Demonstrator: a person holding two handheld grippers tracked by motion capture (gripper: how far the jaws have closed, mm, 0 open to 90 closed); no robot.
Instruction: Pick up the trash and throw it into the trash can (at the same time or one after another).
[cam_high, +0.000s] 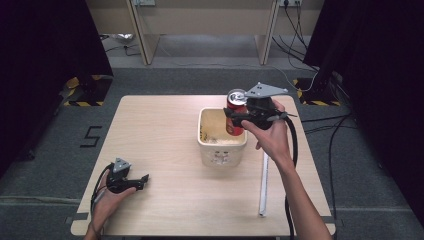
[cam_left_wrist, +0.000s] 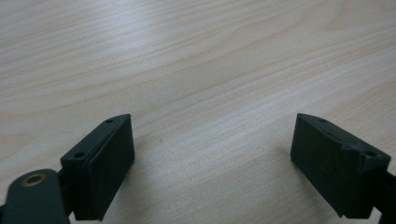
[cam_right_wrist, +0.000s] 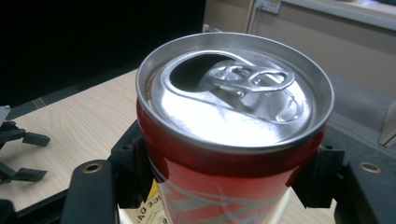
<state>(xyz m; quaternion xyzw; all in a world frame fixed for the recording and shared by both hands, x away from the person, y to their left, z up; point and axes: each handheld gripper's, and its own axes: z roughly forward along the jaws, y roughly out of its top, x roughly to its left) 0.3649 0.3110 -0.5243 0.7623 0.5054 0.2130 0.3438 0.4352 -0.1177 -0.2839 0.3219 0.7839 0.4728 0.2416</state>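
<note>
since the red can (cam_right_wrist: 224, 154) is already opened, it is probably light and thin-walled, easy to dent and slick on its painted side, so the mid-body hold looks sound; the right gripper (cam_high: 239, 120) has its fingers clamped on the can's sides, holding it upright above the cream bin (cam_high: 222, 147) on the desk (cam_high: 160, 150). whether any liquid remains is hidden, the can's lower half is cut off, and the bin's contents are hard to make out. the left gripper (cam_left_wrist: 210, 158) rests with fingers apart on bare wood.
</note>
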